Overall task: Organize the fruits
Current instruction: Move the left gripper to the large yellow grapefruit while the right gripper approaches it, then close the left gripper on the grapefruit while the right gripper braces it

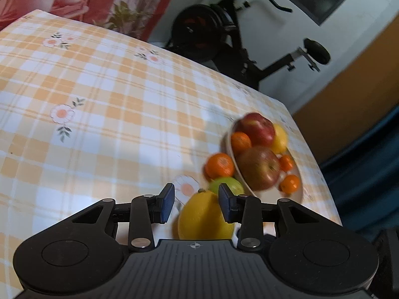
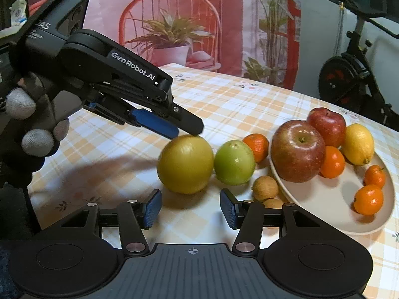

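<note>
Our left claw (image 2: 185,130) comes in from the upper left of the right wrist view, its tips right at the top of the big yellow fruit (image 2: 185,164). In the left wrist view the fruit sits between the blue pads (image 1: 166,205) with a gap showing on the left pad's side — we judge the jaws apart, not clamped on it. Our right claw (image 2: 190,208) hangs at the lower centre of its frame, jaws apart and empty, a little short of the same fruit.

Outward from there, a green fruit (image 2: 234,162) lies just beside the yellow one, with an orange (image 2: 256,147) behind it and two small brown fruits (image 2: 264,188) in front — all on the checked cloth (image 2: 112,157), outside the plate (image 2: 324,199).

On the plate at the right of the frame we already have two red apples (image 2: 296,150), a lemon (image 2: 357,143) and three oranges.

So we judge the job roughly half done: five fruits remain on the cloth, and the yellow one looks next in line.
</note>
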Tool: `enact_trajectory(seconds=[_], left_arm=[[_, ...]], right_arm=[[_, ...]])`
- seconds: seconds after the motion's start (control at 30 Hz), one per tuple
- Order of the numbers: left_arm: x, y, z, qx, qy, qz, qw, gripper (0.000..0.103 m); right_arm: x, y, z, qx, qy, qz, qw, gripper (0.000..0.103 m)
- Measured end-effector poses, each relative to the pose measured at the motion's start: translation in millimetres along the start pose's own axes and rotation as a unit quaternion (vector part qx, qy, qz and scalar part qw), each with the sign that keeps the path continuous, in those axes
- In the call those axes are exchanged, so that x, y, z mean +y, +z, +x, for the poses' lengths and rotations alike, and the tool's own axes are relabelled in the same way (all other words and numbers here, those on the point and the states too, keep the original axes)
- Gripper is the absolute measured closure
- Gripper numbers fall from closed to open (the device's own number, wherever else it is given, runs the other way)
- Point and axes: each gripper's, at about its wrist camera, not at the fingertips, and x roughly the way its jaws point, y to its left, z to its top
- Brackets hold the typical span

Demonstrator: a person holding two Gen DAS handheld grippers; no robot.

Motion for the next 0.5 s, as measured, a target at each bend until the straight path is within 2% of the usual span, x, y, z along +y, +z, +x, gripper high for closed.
enact_trajectory(seconds=[0.2,0.3,0.5], left_arm=[[-11.5,-8.5,-3.3,0.014,-0.01,0.02,0.9997,0.062],[-15.4,-11.3,-3.2,0.016,-0.009,0.027,0.9995,0.062],[-15.9,-10.3,-1.3,0.016,-0.006,0.026,0.9995,0.062]], right_arm=[[2.1,1.1,3.6,0.0,0.012,0.003,1.0,0.055],[0.9,2.7,7.6,0.0,0.019,0.015,1.0,0.051],[-6.3,4.6,14.0,-0.003,0.028,0.039,0.999,0.053]])
